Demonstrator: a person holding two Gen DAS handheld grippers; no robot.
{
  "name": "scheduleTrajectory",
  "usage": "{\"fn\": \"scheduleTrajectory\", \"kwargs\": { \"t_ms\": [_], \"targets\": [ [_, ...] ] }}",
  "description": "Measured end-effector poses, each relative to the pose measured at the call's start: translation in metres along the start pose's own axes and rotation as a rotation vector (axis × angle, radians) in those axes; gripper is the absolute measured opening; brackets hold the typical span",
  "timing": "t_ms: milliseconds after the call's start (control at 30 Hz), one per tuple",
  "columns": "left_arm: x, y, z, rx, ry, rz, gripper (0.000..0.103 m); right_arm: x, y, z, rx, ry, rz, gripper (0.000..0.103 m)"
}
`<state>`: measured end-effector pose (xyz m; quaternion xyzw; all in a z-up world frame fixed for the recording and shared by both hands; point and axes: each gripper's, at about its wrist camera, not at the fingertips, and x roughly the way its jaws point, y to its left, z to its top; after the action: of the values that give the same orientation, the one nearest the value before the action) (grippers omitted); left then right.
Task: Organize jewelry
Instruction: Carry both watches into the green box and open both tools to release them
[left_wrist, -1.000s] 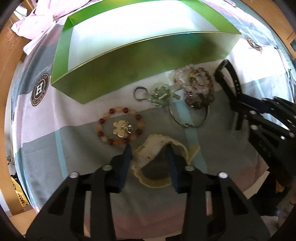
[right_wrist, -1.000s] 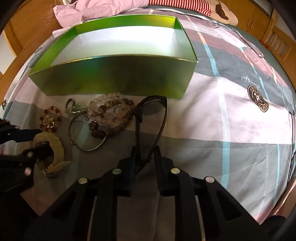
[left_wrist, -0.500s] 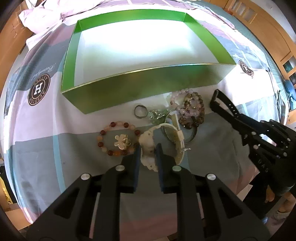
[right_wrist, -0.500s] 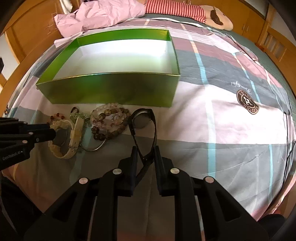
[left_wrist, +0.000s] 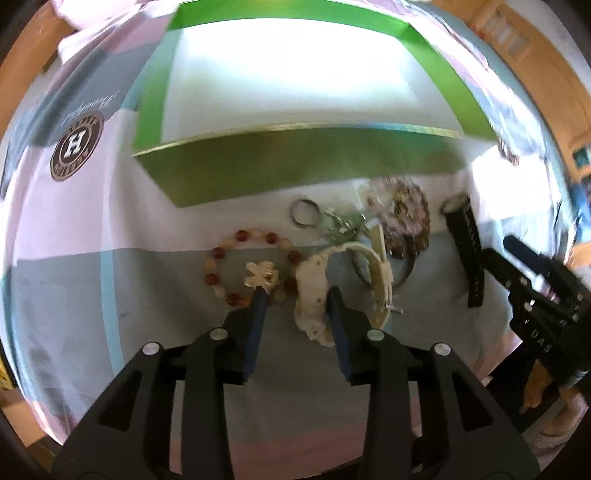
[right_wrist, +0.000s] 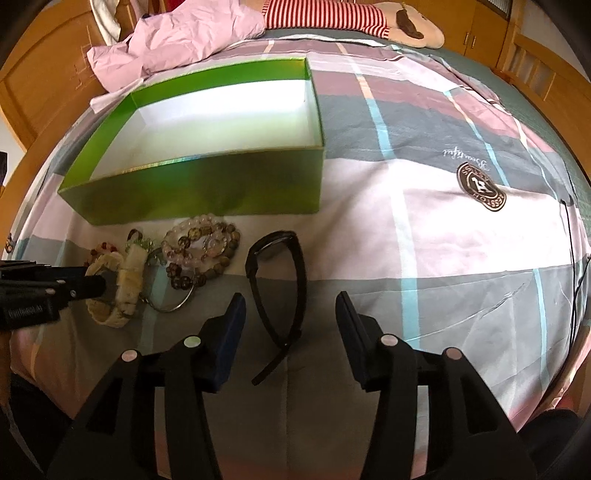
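My left gripper (left_wrist: 295, 301) points down at the bedspread, its jaws opening. A cream watch band (left_wrist: 314, 291) lies between them, against the right-hand finger (left_wrist: 334, 306) and clear of the other one. Just to its left lies a red-and-cream bead bracelet (left_wrist: 240, 234) with a gold flower charm. My right gripper (right_wrist: 290, 306) is also opening, and a black watch (right_wrist: 280, 288) lies loose on the cloth between its fingers. Behind both stands the open green box (right_wrist: 203, 192), white and bare inside. A heap of bead bracelets (right_wrist: 203, 243) sits between the two grippers.
A small ring (left_wrist: 304, 212), a green crystal piece (left_wrist: 338, 225) and a thin metal bangle (right_wrist: 177, 306) lie near the heap. Pink clothing (right_wrist: 184, 37) and a striped soft toy (right_wrist: 369, 18) lie beyond the box. A thin black cable (right_wrist: 569, 258) runs along the right edge of the bed.
Both grippers were shut half a second ago, the left on the cream band and the right on the black watch. Both have spread and let go; each piece lies on the cloth.
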<state>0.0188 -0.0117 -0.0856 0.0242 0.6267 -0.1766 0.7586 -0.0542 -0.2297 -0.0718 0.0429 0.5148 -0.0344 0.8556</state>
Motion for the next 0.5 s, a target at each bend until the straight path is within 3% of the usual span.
{"fn": "scheduleTrajectory", "kwargs": {
  "t_ms": [167,267,333,500],
  "targets": [
    [-0.002,0.005,-0.004,-0.001,0.005,-0.050,0.040,-0.006,-0.007,0.002,0.009,-0.024,-0.006,0.050],
    [0.007,-0.007,-0.006,0.034,0.022,-0.025,0.040,-0.003,-0.007,0.003,-0.005,-0.018,-0.018,0.050],
    [0.012,-0.017,-0.005,0.044,0.025,-0.008,0.039,0.001,-0.005,0.004,-0.025,-0.013,-0.021,0.042],
    [0.021,-0.025,-0.003,0.057,0.012,0.012,0.038,0.022,0.000,0.008,-0.045,0.021,-0.022,0.035]
  ]
}}
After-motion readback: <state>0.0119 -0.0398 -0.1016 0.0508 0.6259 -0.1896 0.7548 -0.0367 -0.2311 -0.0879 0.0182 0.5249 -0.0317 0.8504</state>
